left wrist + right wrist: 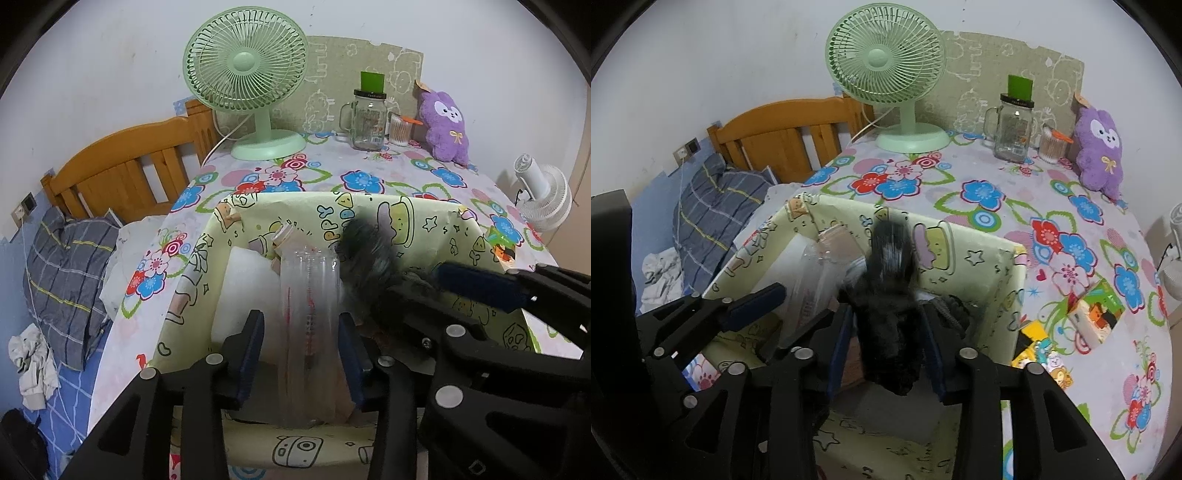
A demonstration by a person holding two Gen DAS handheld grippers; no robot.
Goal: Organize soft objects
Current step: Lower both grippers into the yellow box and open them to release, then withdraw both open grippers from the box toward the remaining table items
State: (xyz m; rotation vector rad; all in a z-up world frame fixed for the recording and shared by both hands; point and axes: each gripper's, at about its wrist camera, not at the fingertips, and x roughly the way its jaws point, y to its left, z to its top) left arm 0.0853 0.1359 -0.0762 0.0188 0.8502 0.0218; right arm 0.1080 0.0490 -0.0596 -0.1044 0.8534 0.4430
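White wall [110,55] ahead of the grippers; wooden headboard [122,173] and plaid pillow [70,273] to their left, flowered table [997,206] beyond, green fan [247,74] at its far edge

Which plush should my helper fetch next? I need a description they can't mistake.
On the flowered table, look to the far right corner by the wall. Next to the glass mug jar sits the purple plush: fuzzy, white-faced, with a gold bow.
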